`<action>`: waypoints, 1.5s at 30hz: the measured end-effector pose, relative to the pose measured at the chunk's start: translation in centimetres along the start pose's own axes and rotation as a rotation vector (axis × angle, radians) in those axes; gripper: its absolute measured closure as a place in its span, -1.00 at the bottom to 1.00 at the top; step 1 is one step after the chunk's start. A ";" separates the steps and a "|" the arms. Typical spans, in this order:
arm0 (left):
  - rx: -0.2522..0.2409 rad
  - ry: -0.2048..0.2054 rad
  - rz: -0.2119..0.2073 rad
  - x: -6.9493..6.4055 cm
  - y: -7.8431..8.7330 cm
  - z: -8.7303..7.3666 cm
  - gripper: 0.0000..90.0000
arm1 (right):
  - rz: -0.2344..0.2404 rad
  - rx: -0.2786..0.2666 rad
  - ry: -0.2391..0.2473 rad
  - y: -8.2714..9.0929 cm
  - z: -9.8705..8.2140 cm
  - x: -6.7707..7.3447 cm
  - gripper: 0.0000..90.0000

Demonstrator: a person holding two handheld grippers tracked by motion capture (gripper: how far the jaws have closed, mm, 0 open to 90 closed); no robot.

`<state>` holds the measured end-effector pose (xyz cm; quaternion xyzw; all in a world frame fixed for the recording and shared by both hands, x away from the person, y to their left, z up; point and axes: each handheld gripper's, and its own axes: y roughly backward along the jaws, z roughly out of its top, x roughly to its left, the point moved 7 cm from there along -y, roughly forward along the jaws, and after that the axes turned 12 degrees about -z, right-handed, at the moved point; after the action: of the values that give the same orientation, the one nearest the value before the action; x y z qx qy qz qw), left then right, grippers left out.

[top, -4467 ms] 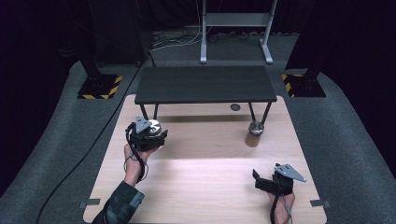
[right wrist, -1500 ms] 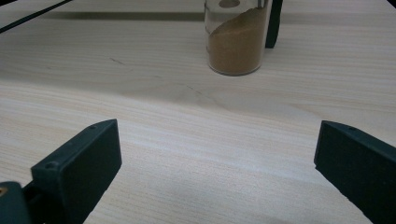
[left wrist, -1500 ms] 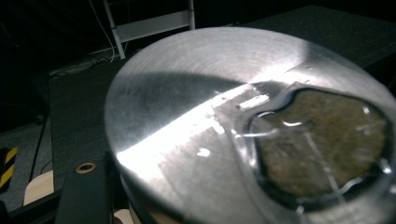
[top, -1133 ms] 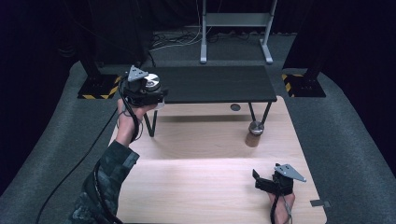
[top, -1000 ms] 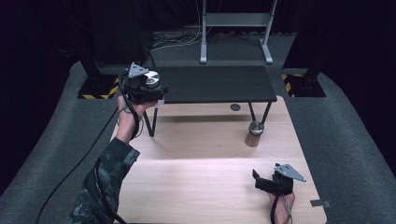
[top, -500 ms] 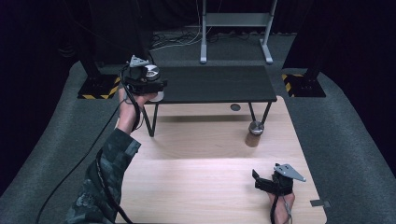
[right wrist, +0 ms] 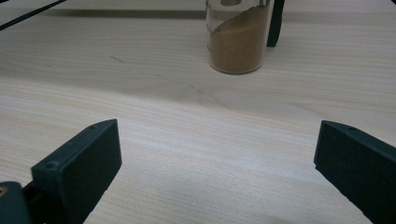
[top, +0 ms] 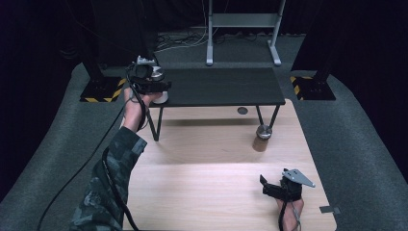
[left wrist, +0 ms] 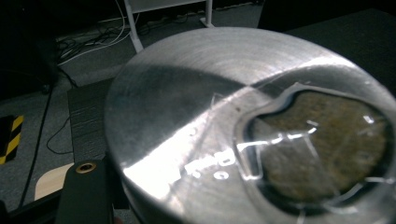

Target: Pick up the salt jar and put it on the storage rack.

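My left gripper (top: 153, 86) is at the shelf's (top: 226, 86) far-left corner, right over a metal lid (left wrist: 224, 116); its grip I cannot tell. My right gripper (top: 275, 186) rests wide on the worktop (top: 202, 183), near right, facing the jar (right wrist: 238, 39).

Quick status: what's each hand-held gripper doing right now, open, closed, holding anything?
Left hand-held gripper: closed on a metal-lidded jar, at the black shelf's left end.
Right hand-held gripper: open, empty, over the wooden table.

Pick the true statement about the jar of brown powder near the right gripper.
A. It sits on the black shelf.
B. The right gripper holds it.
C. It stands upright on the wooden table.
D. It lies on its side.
C: the jar stands upright on the wooden table, well beyond the open right gripper.
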<state>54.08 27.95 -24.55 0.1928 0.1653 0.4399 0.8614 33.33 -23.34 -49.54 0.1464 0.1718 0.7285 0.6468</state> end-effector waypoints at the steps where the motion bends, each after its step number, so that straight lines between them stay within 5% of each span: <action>1: -0.002 0.003 -0.002 0.1 0.0 -0.1 -0.31 | 0.000 0.000 -0.001 0.0 0.0 0.0 -1.00; 45: -0.046 0.003 0.027 0.8 -2.1 -0.7 -0.32 | 0.002 -0.001 -0.003 0.0 0.0 0.0 -1.00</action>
<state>55.70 27.62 -26.29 0.1745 0.1539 0.4556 0.8593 33.33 -23.38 -49.55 0.1473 0.1706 0.7288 0.6465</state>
